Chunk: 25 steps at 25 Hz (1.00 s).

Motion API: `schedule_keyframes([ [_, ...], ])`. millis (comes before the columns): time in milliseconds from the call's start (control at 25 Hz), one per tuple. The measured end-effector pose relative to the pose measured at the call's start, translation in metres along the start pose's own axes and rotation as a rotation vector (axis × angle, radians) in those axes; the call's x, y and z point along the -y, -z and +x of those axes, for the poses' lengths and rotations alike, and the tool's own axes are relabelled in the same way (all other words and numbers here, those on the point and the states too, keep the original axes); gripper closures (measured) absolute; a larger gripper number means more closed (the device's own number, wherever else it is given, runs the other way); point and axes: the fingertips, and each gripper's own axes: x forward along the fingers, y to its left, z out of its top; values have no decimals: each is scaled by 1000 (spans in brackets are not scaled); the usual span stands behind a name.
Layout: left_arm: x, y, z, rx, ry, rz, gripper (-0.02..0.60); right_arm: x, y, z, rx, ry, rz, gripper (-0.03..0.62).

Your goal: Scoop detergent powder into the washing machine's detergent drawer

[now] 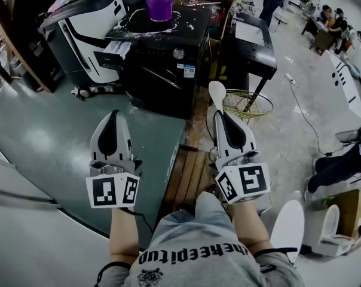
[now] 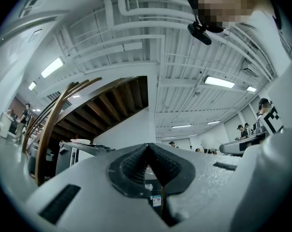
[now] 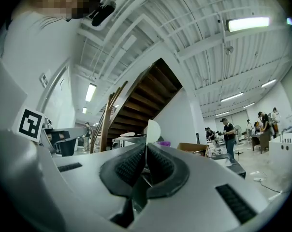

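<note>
Head view: left tool (image 1: 115,113) and right tool (image 1: 219,113) near, side by side; washing machine (image 1: 162,70) far ahead, purple cup (image 1: 160,6) on top.
Left gripper view: your left tool is clenched, empty.
Right gripper view: your right tool grasps the white scoop (image 3: 153,130) by its handle.

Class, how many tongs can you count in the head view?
2. The left tongs are at lower left, shut and empty. The right tongs are at lower right, shut on a white spoon. None appears hidden.
</note>
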Motion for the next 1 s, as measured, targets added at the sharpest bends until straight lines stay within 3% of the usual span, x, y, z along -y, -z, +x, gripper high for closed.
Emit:
schedule_keyframes([
  [440,-10,11,54,18,7,-17,578,27,4,49,-41,13,4,586],
  [1000,-19,31,184,33,26,0,578,90,4,168,-22,-17,44,586],
])
